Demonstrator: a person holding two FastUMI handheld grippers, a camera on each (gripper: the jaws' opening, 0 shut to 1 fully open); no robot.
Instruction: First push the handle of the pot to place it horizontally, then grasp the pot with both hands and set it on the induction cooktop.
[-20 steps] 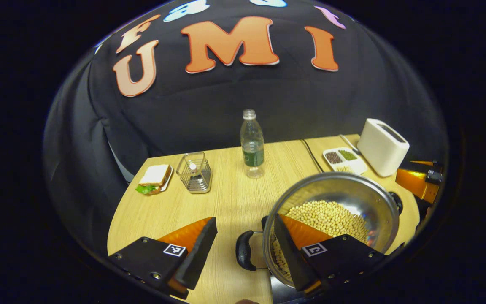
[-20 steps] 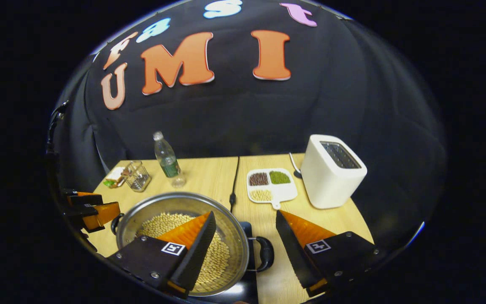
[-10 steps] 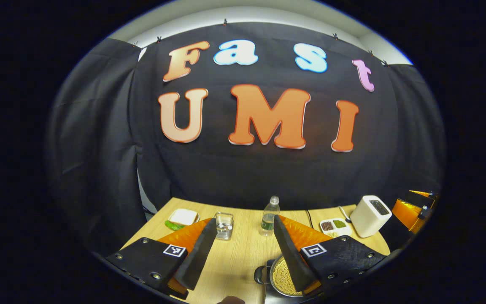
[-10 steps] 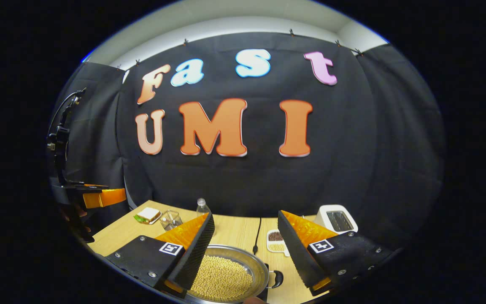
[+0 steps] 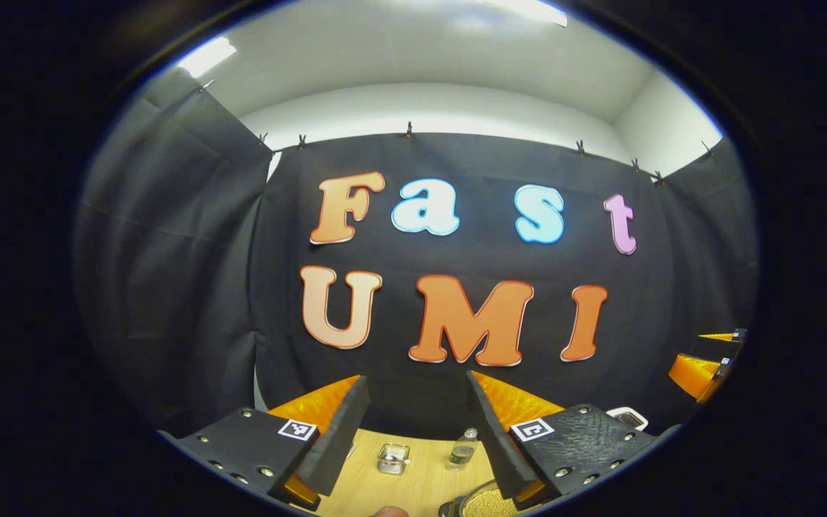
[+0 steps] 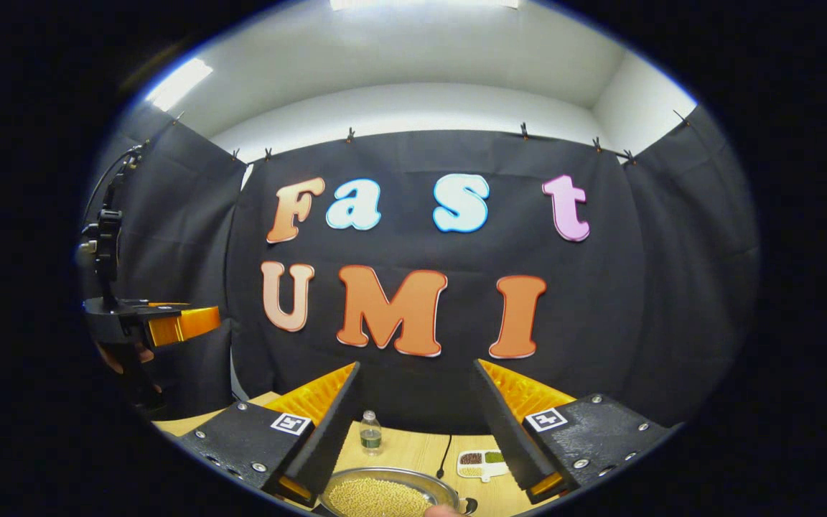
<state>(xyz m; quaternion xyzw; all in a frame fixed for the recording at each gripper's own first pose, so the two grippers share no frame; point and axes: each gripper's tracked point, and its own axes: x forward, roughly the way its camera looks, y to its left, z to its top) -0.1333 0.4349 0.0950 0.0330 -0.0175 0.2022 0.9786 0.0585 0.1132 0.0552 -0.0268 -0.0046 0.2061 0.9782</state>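
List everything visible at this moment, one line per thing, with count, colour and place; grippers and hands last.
pot: one, silver, filled with pale beans, low in the right gripper view
water bottle: one, clear, green label, on the table behind the pot
glass container: one, clear, on the table
divided dish: one, white, right of the black cable
table: one, light wood
left gripper: orange and black, fingers apart, raised
right gripper: orange and black, fingers apart, raised
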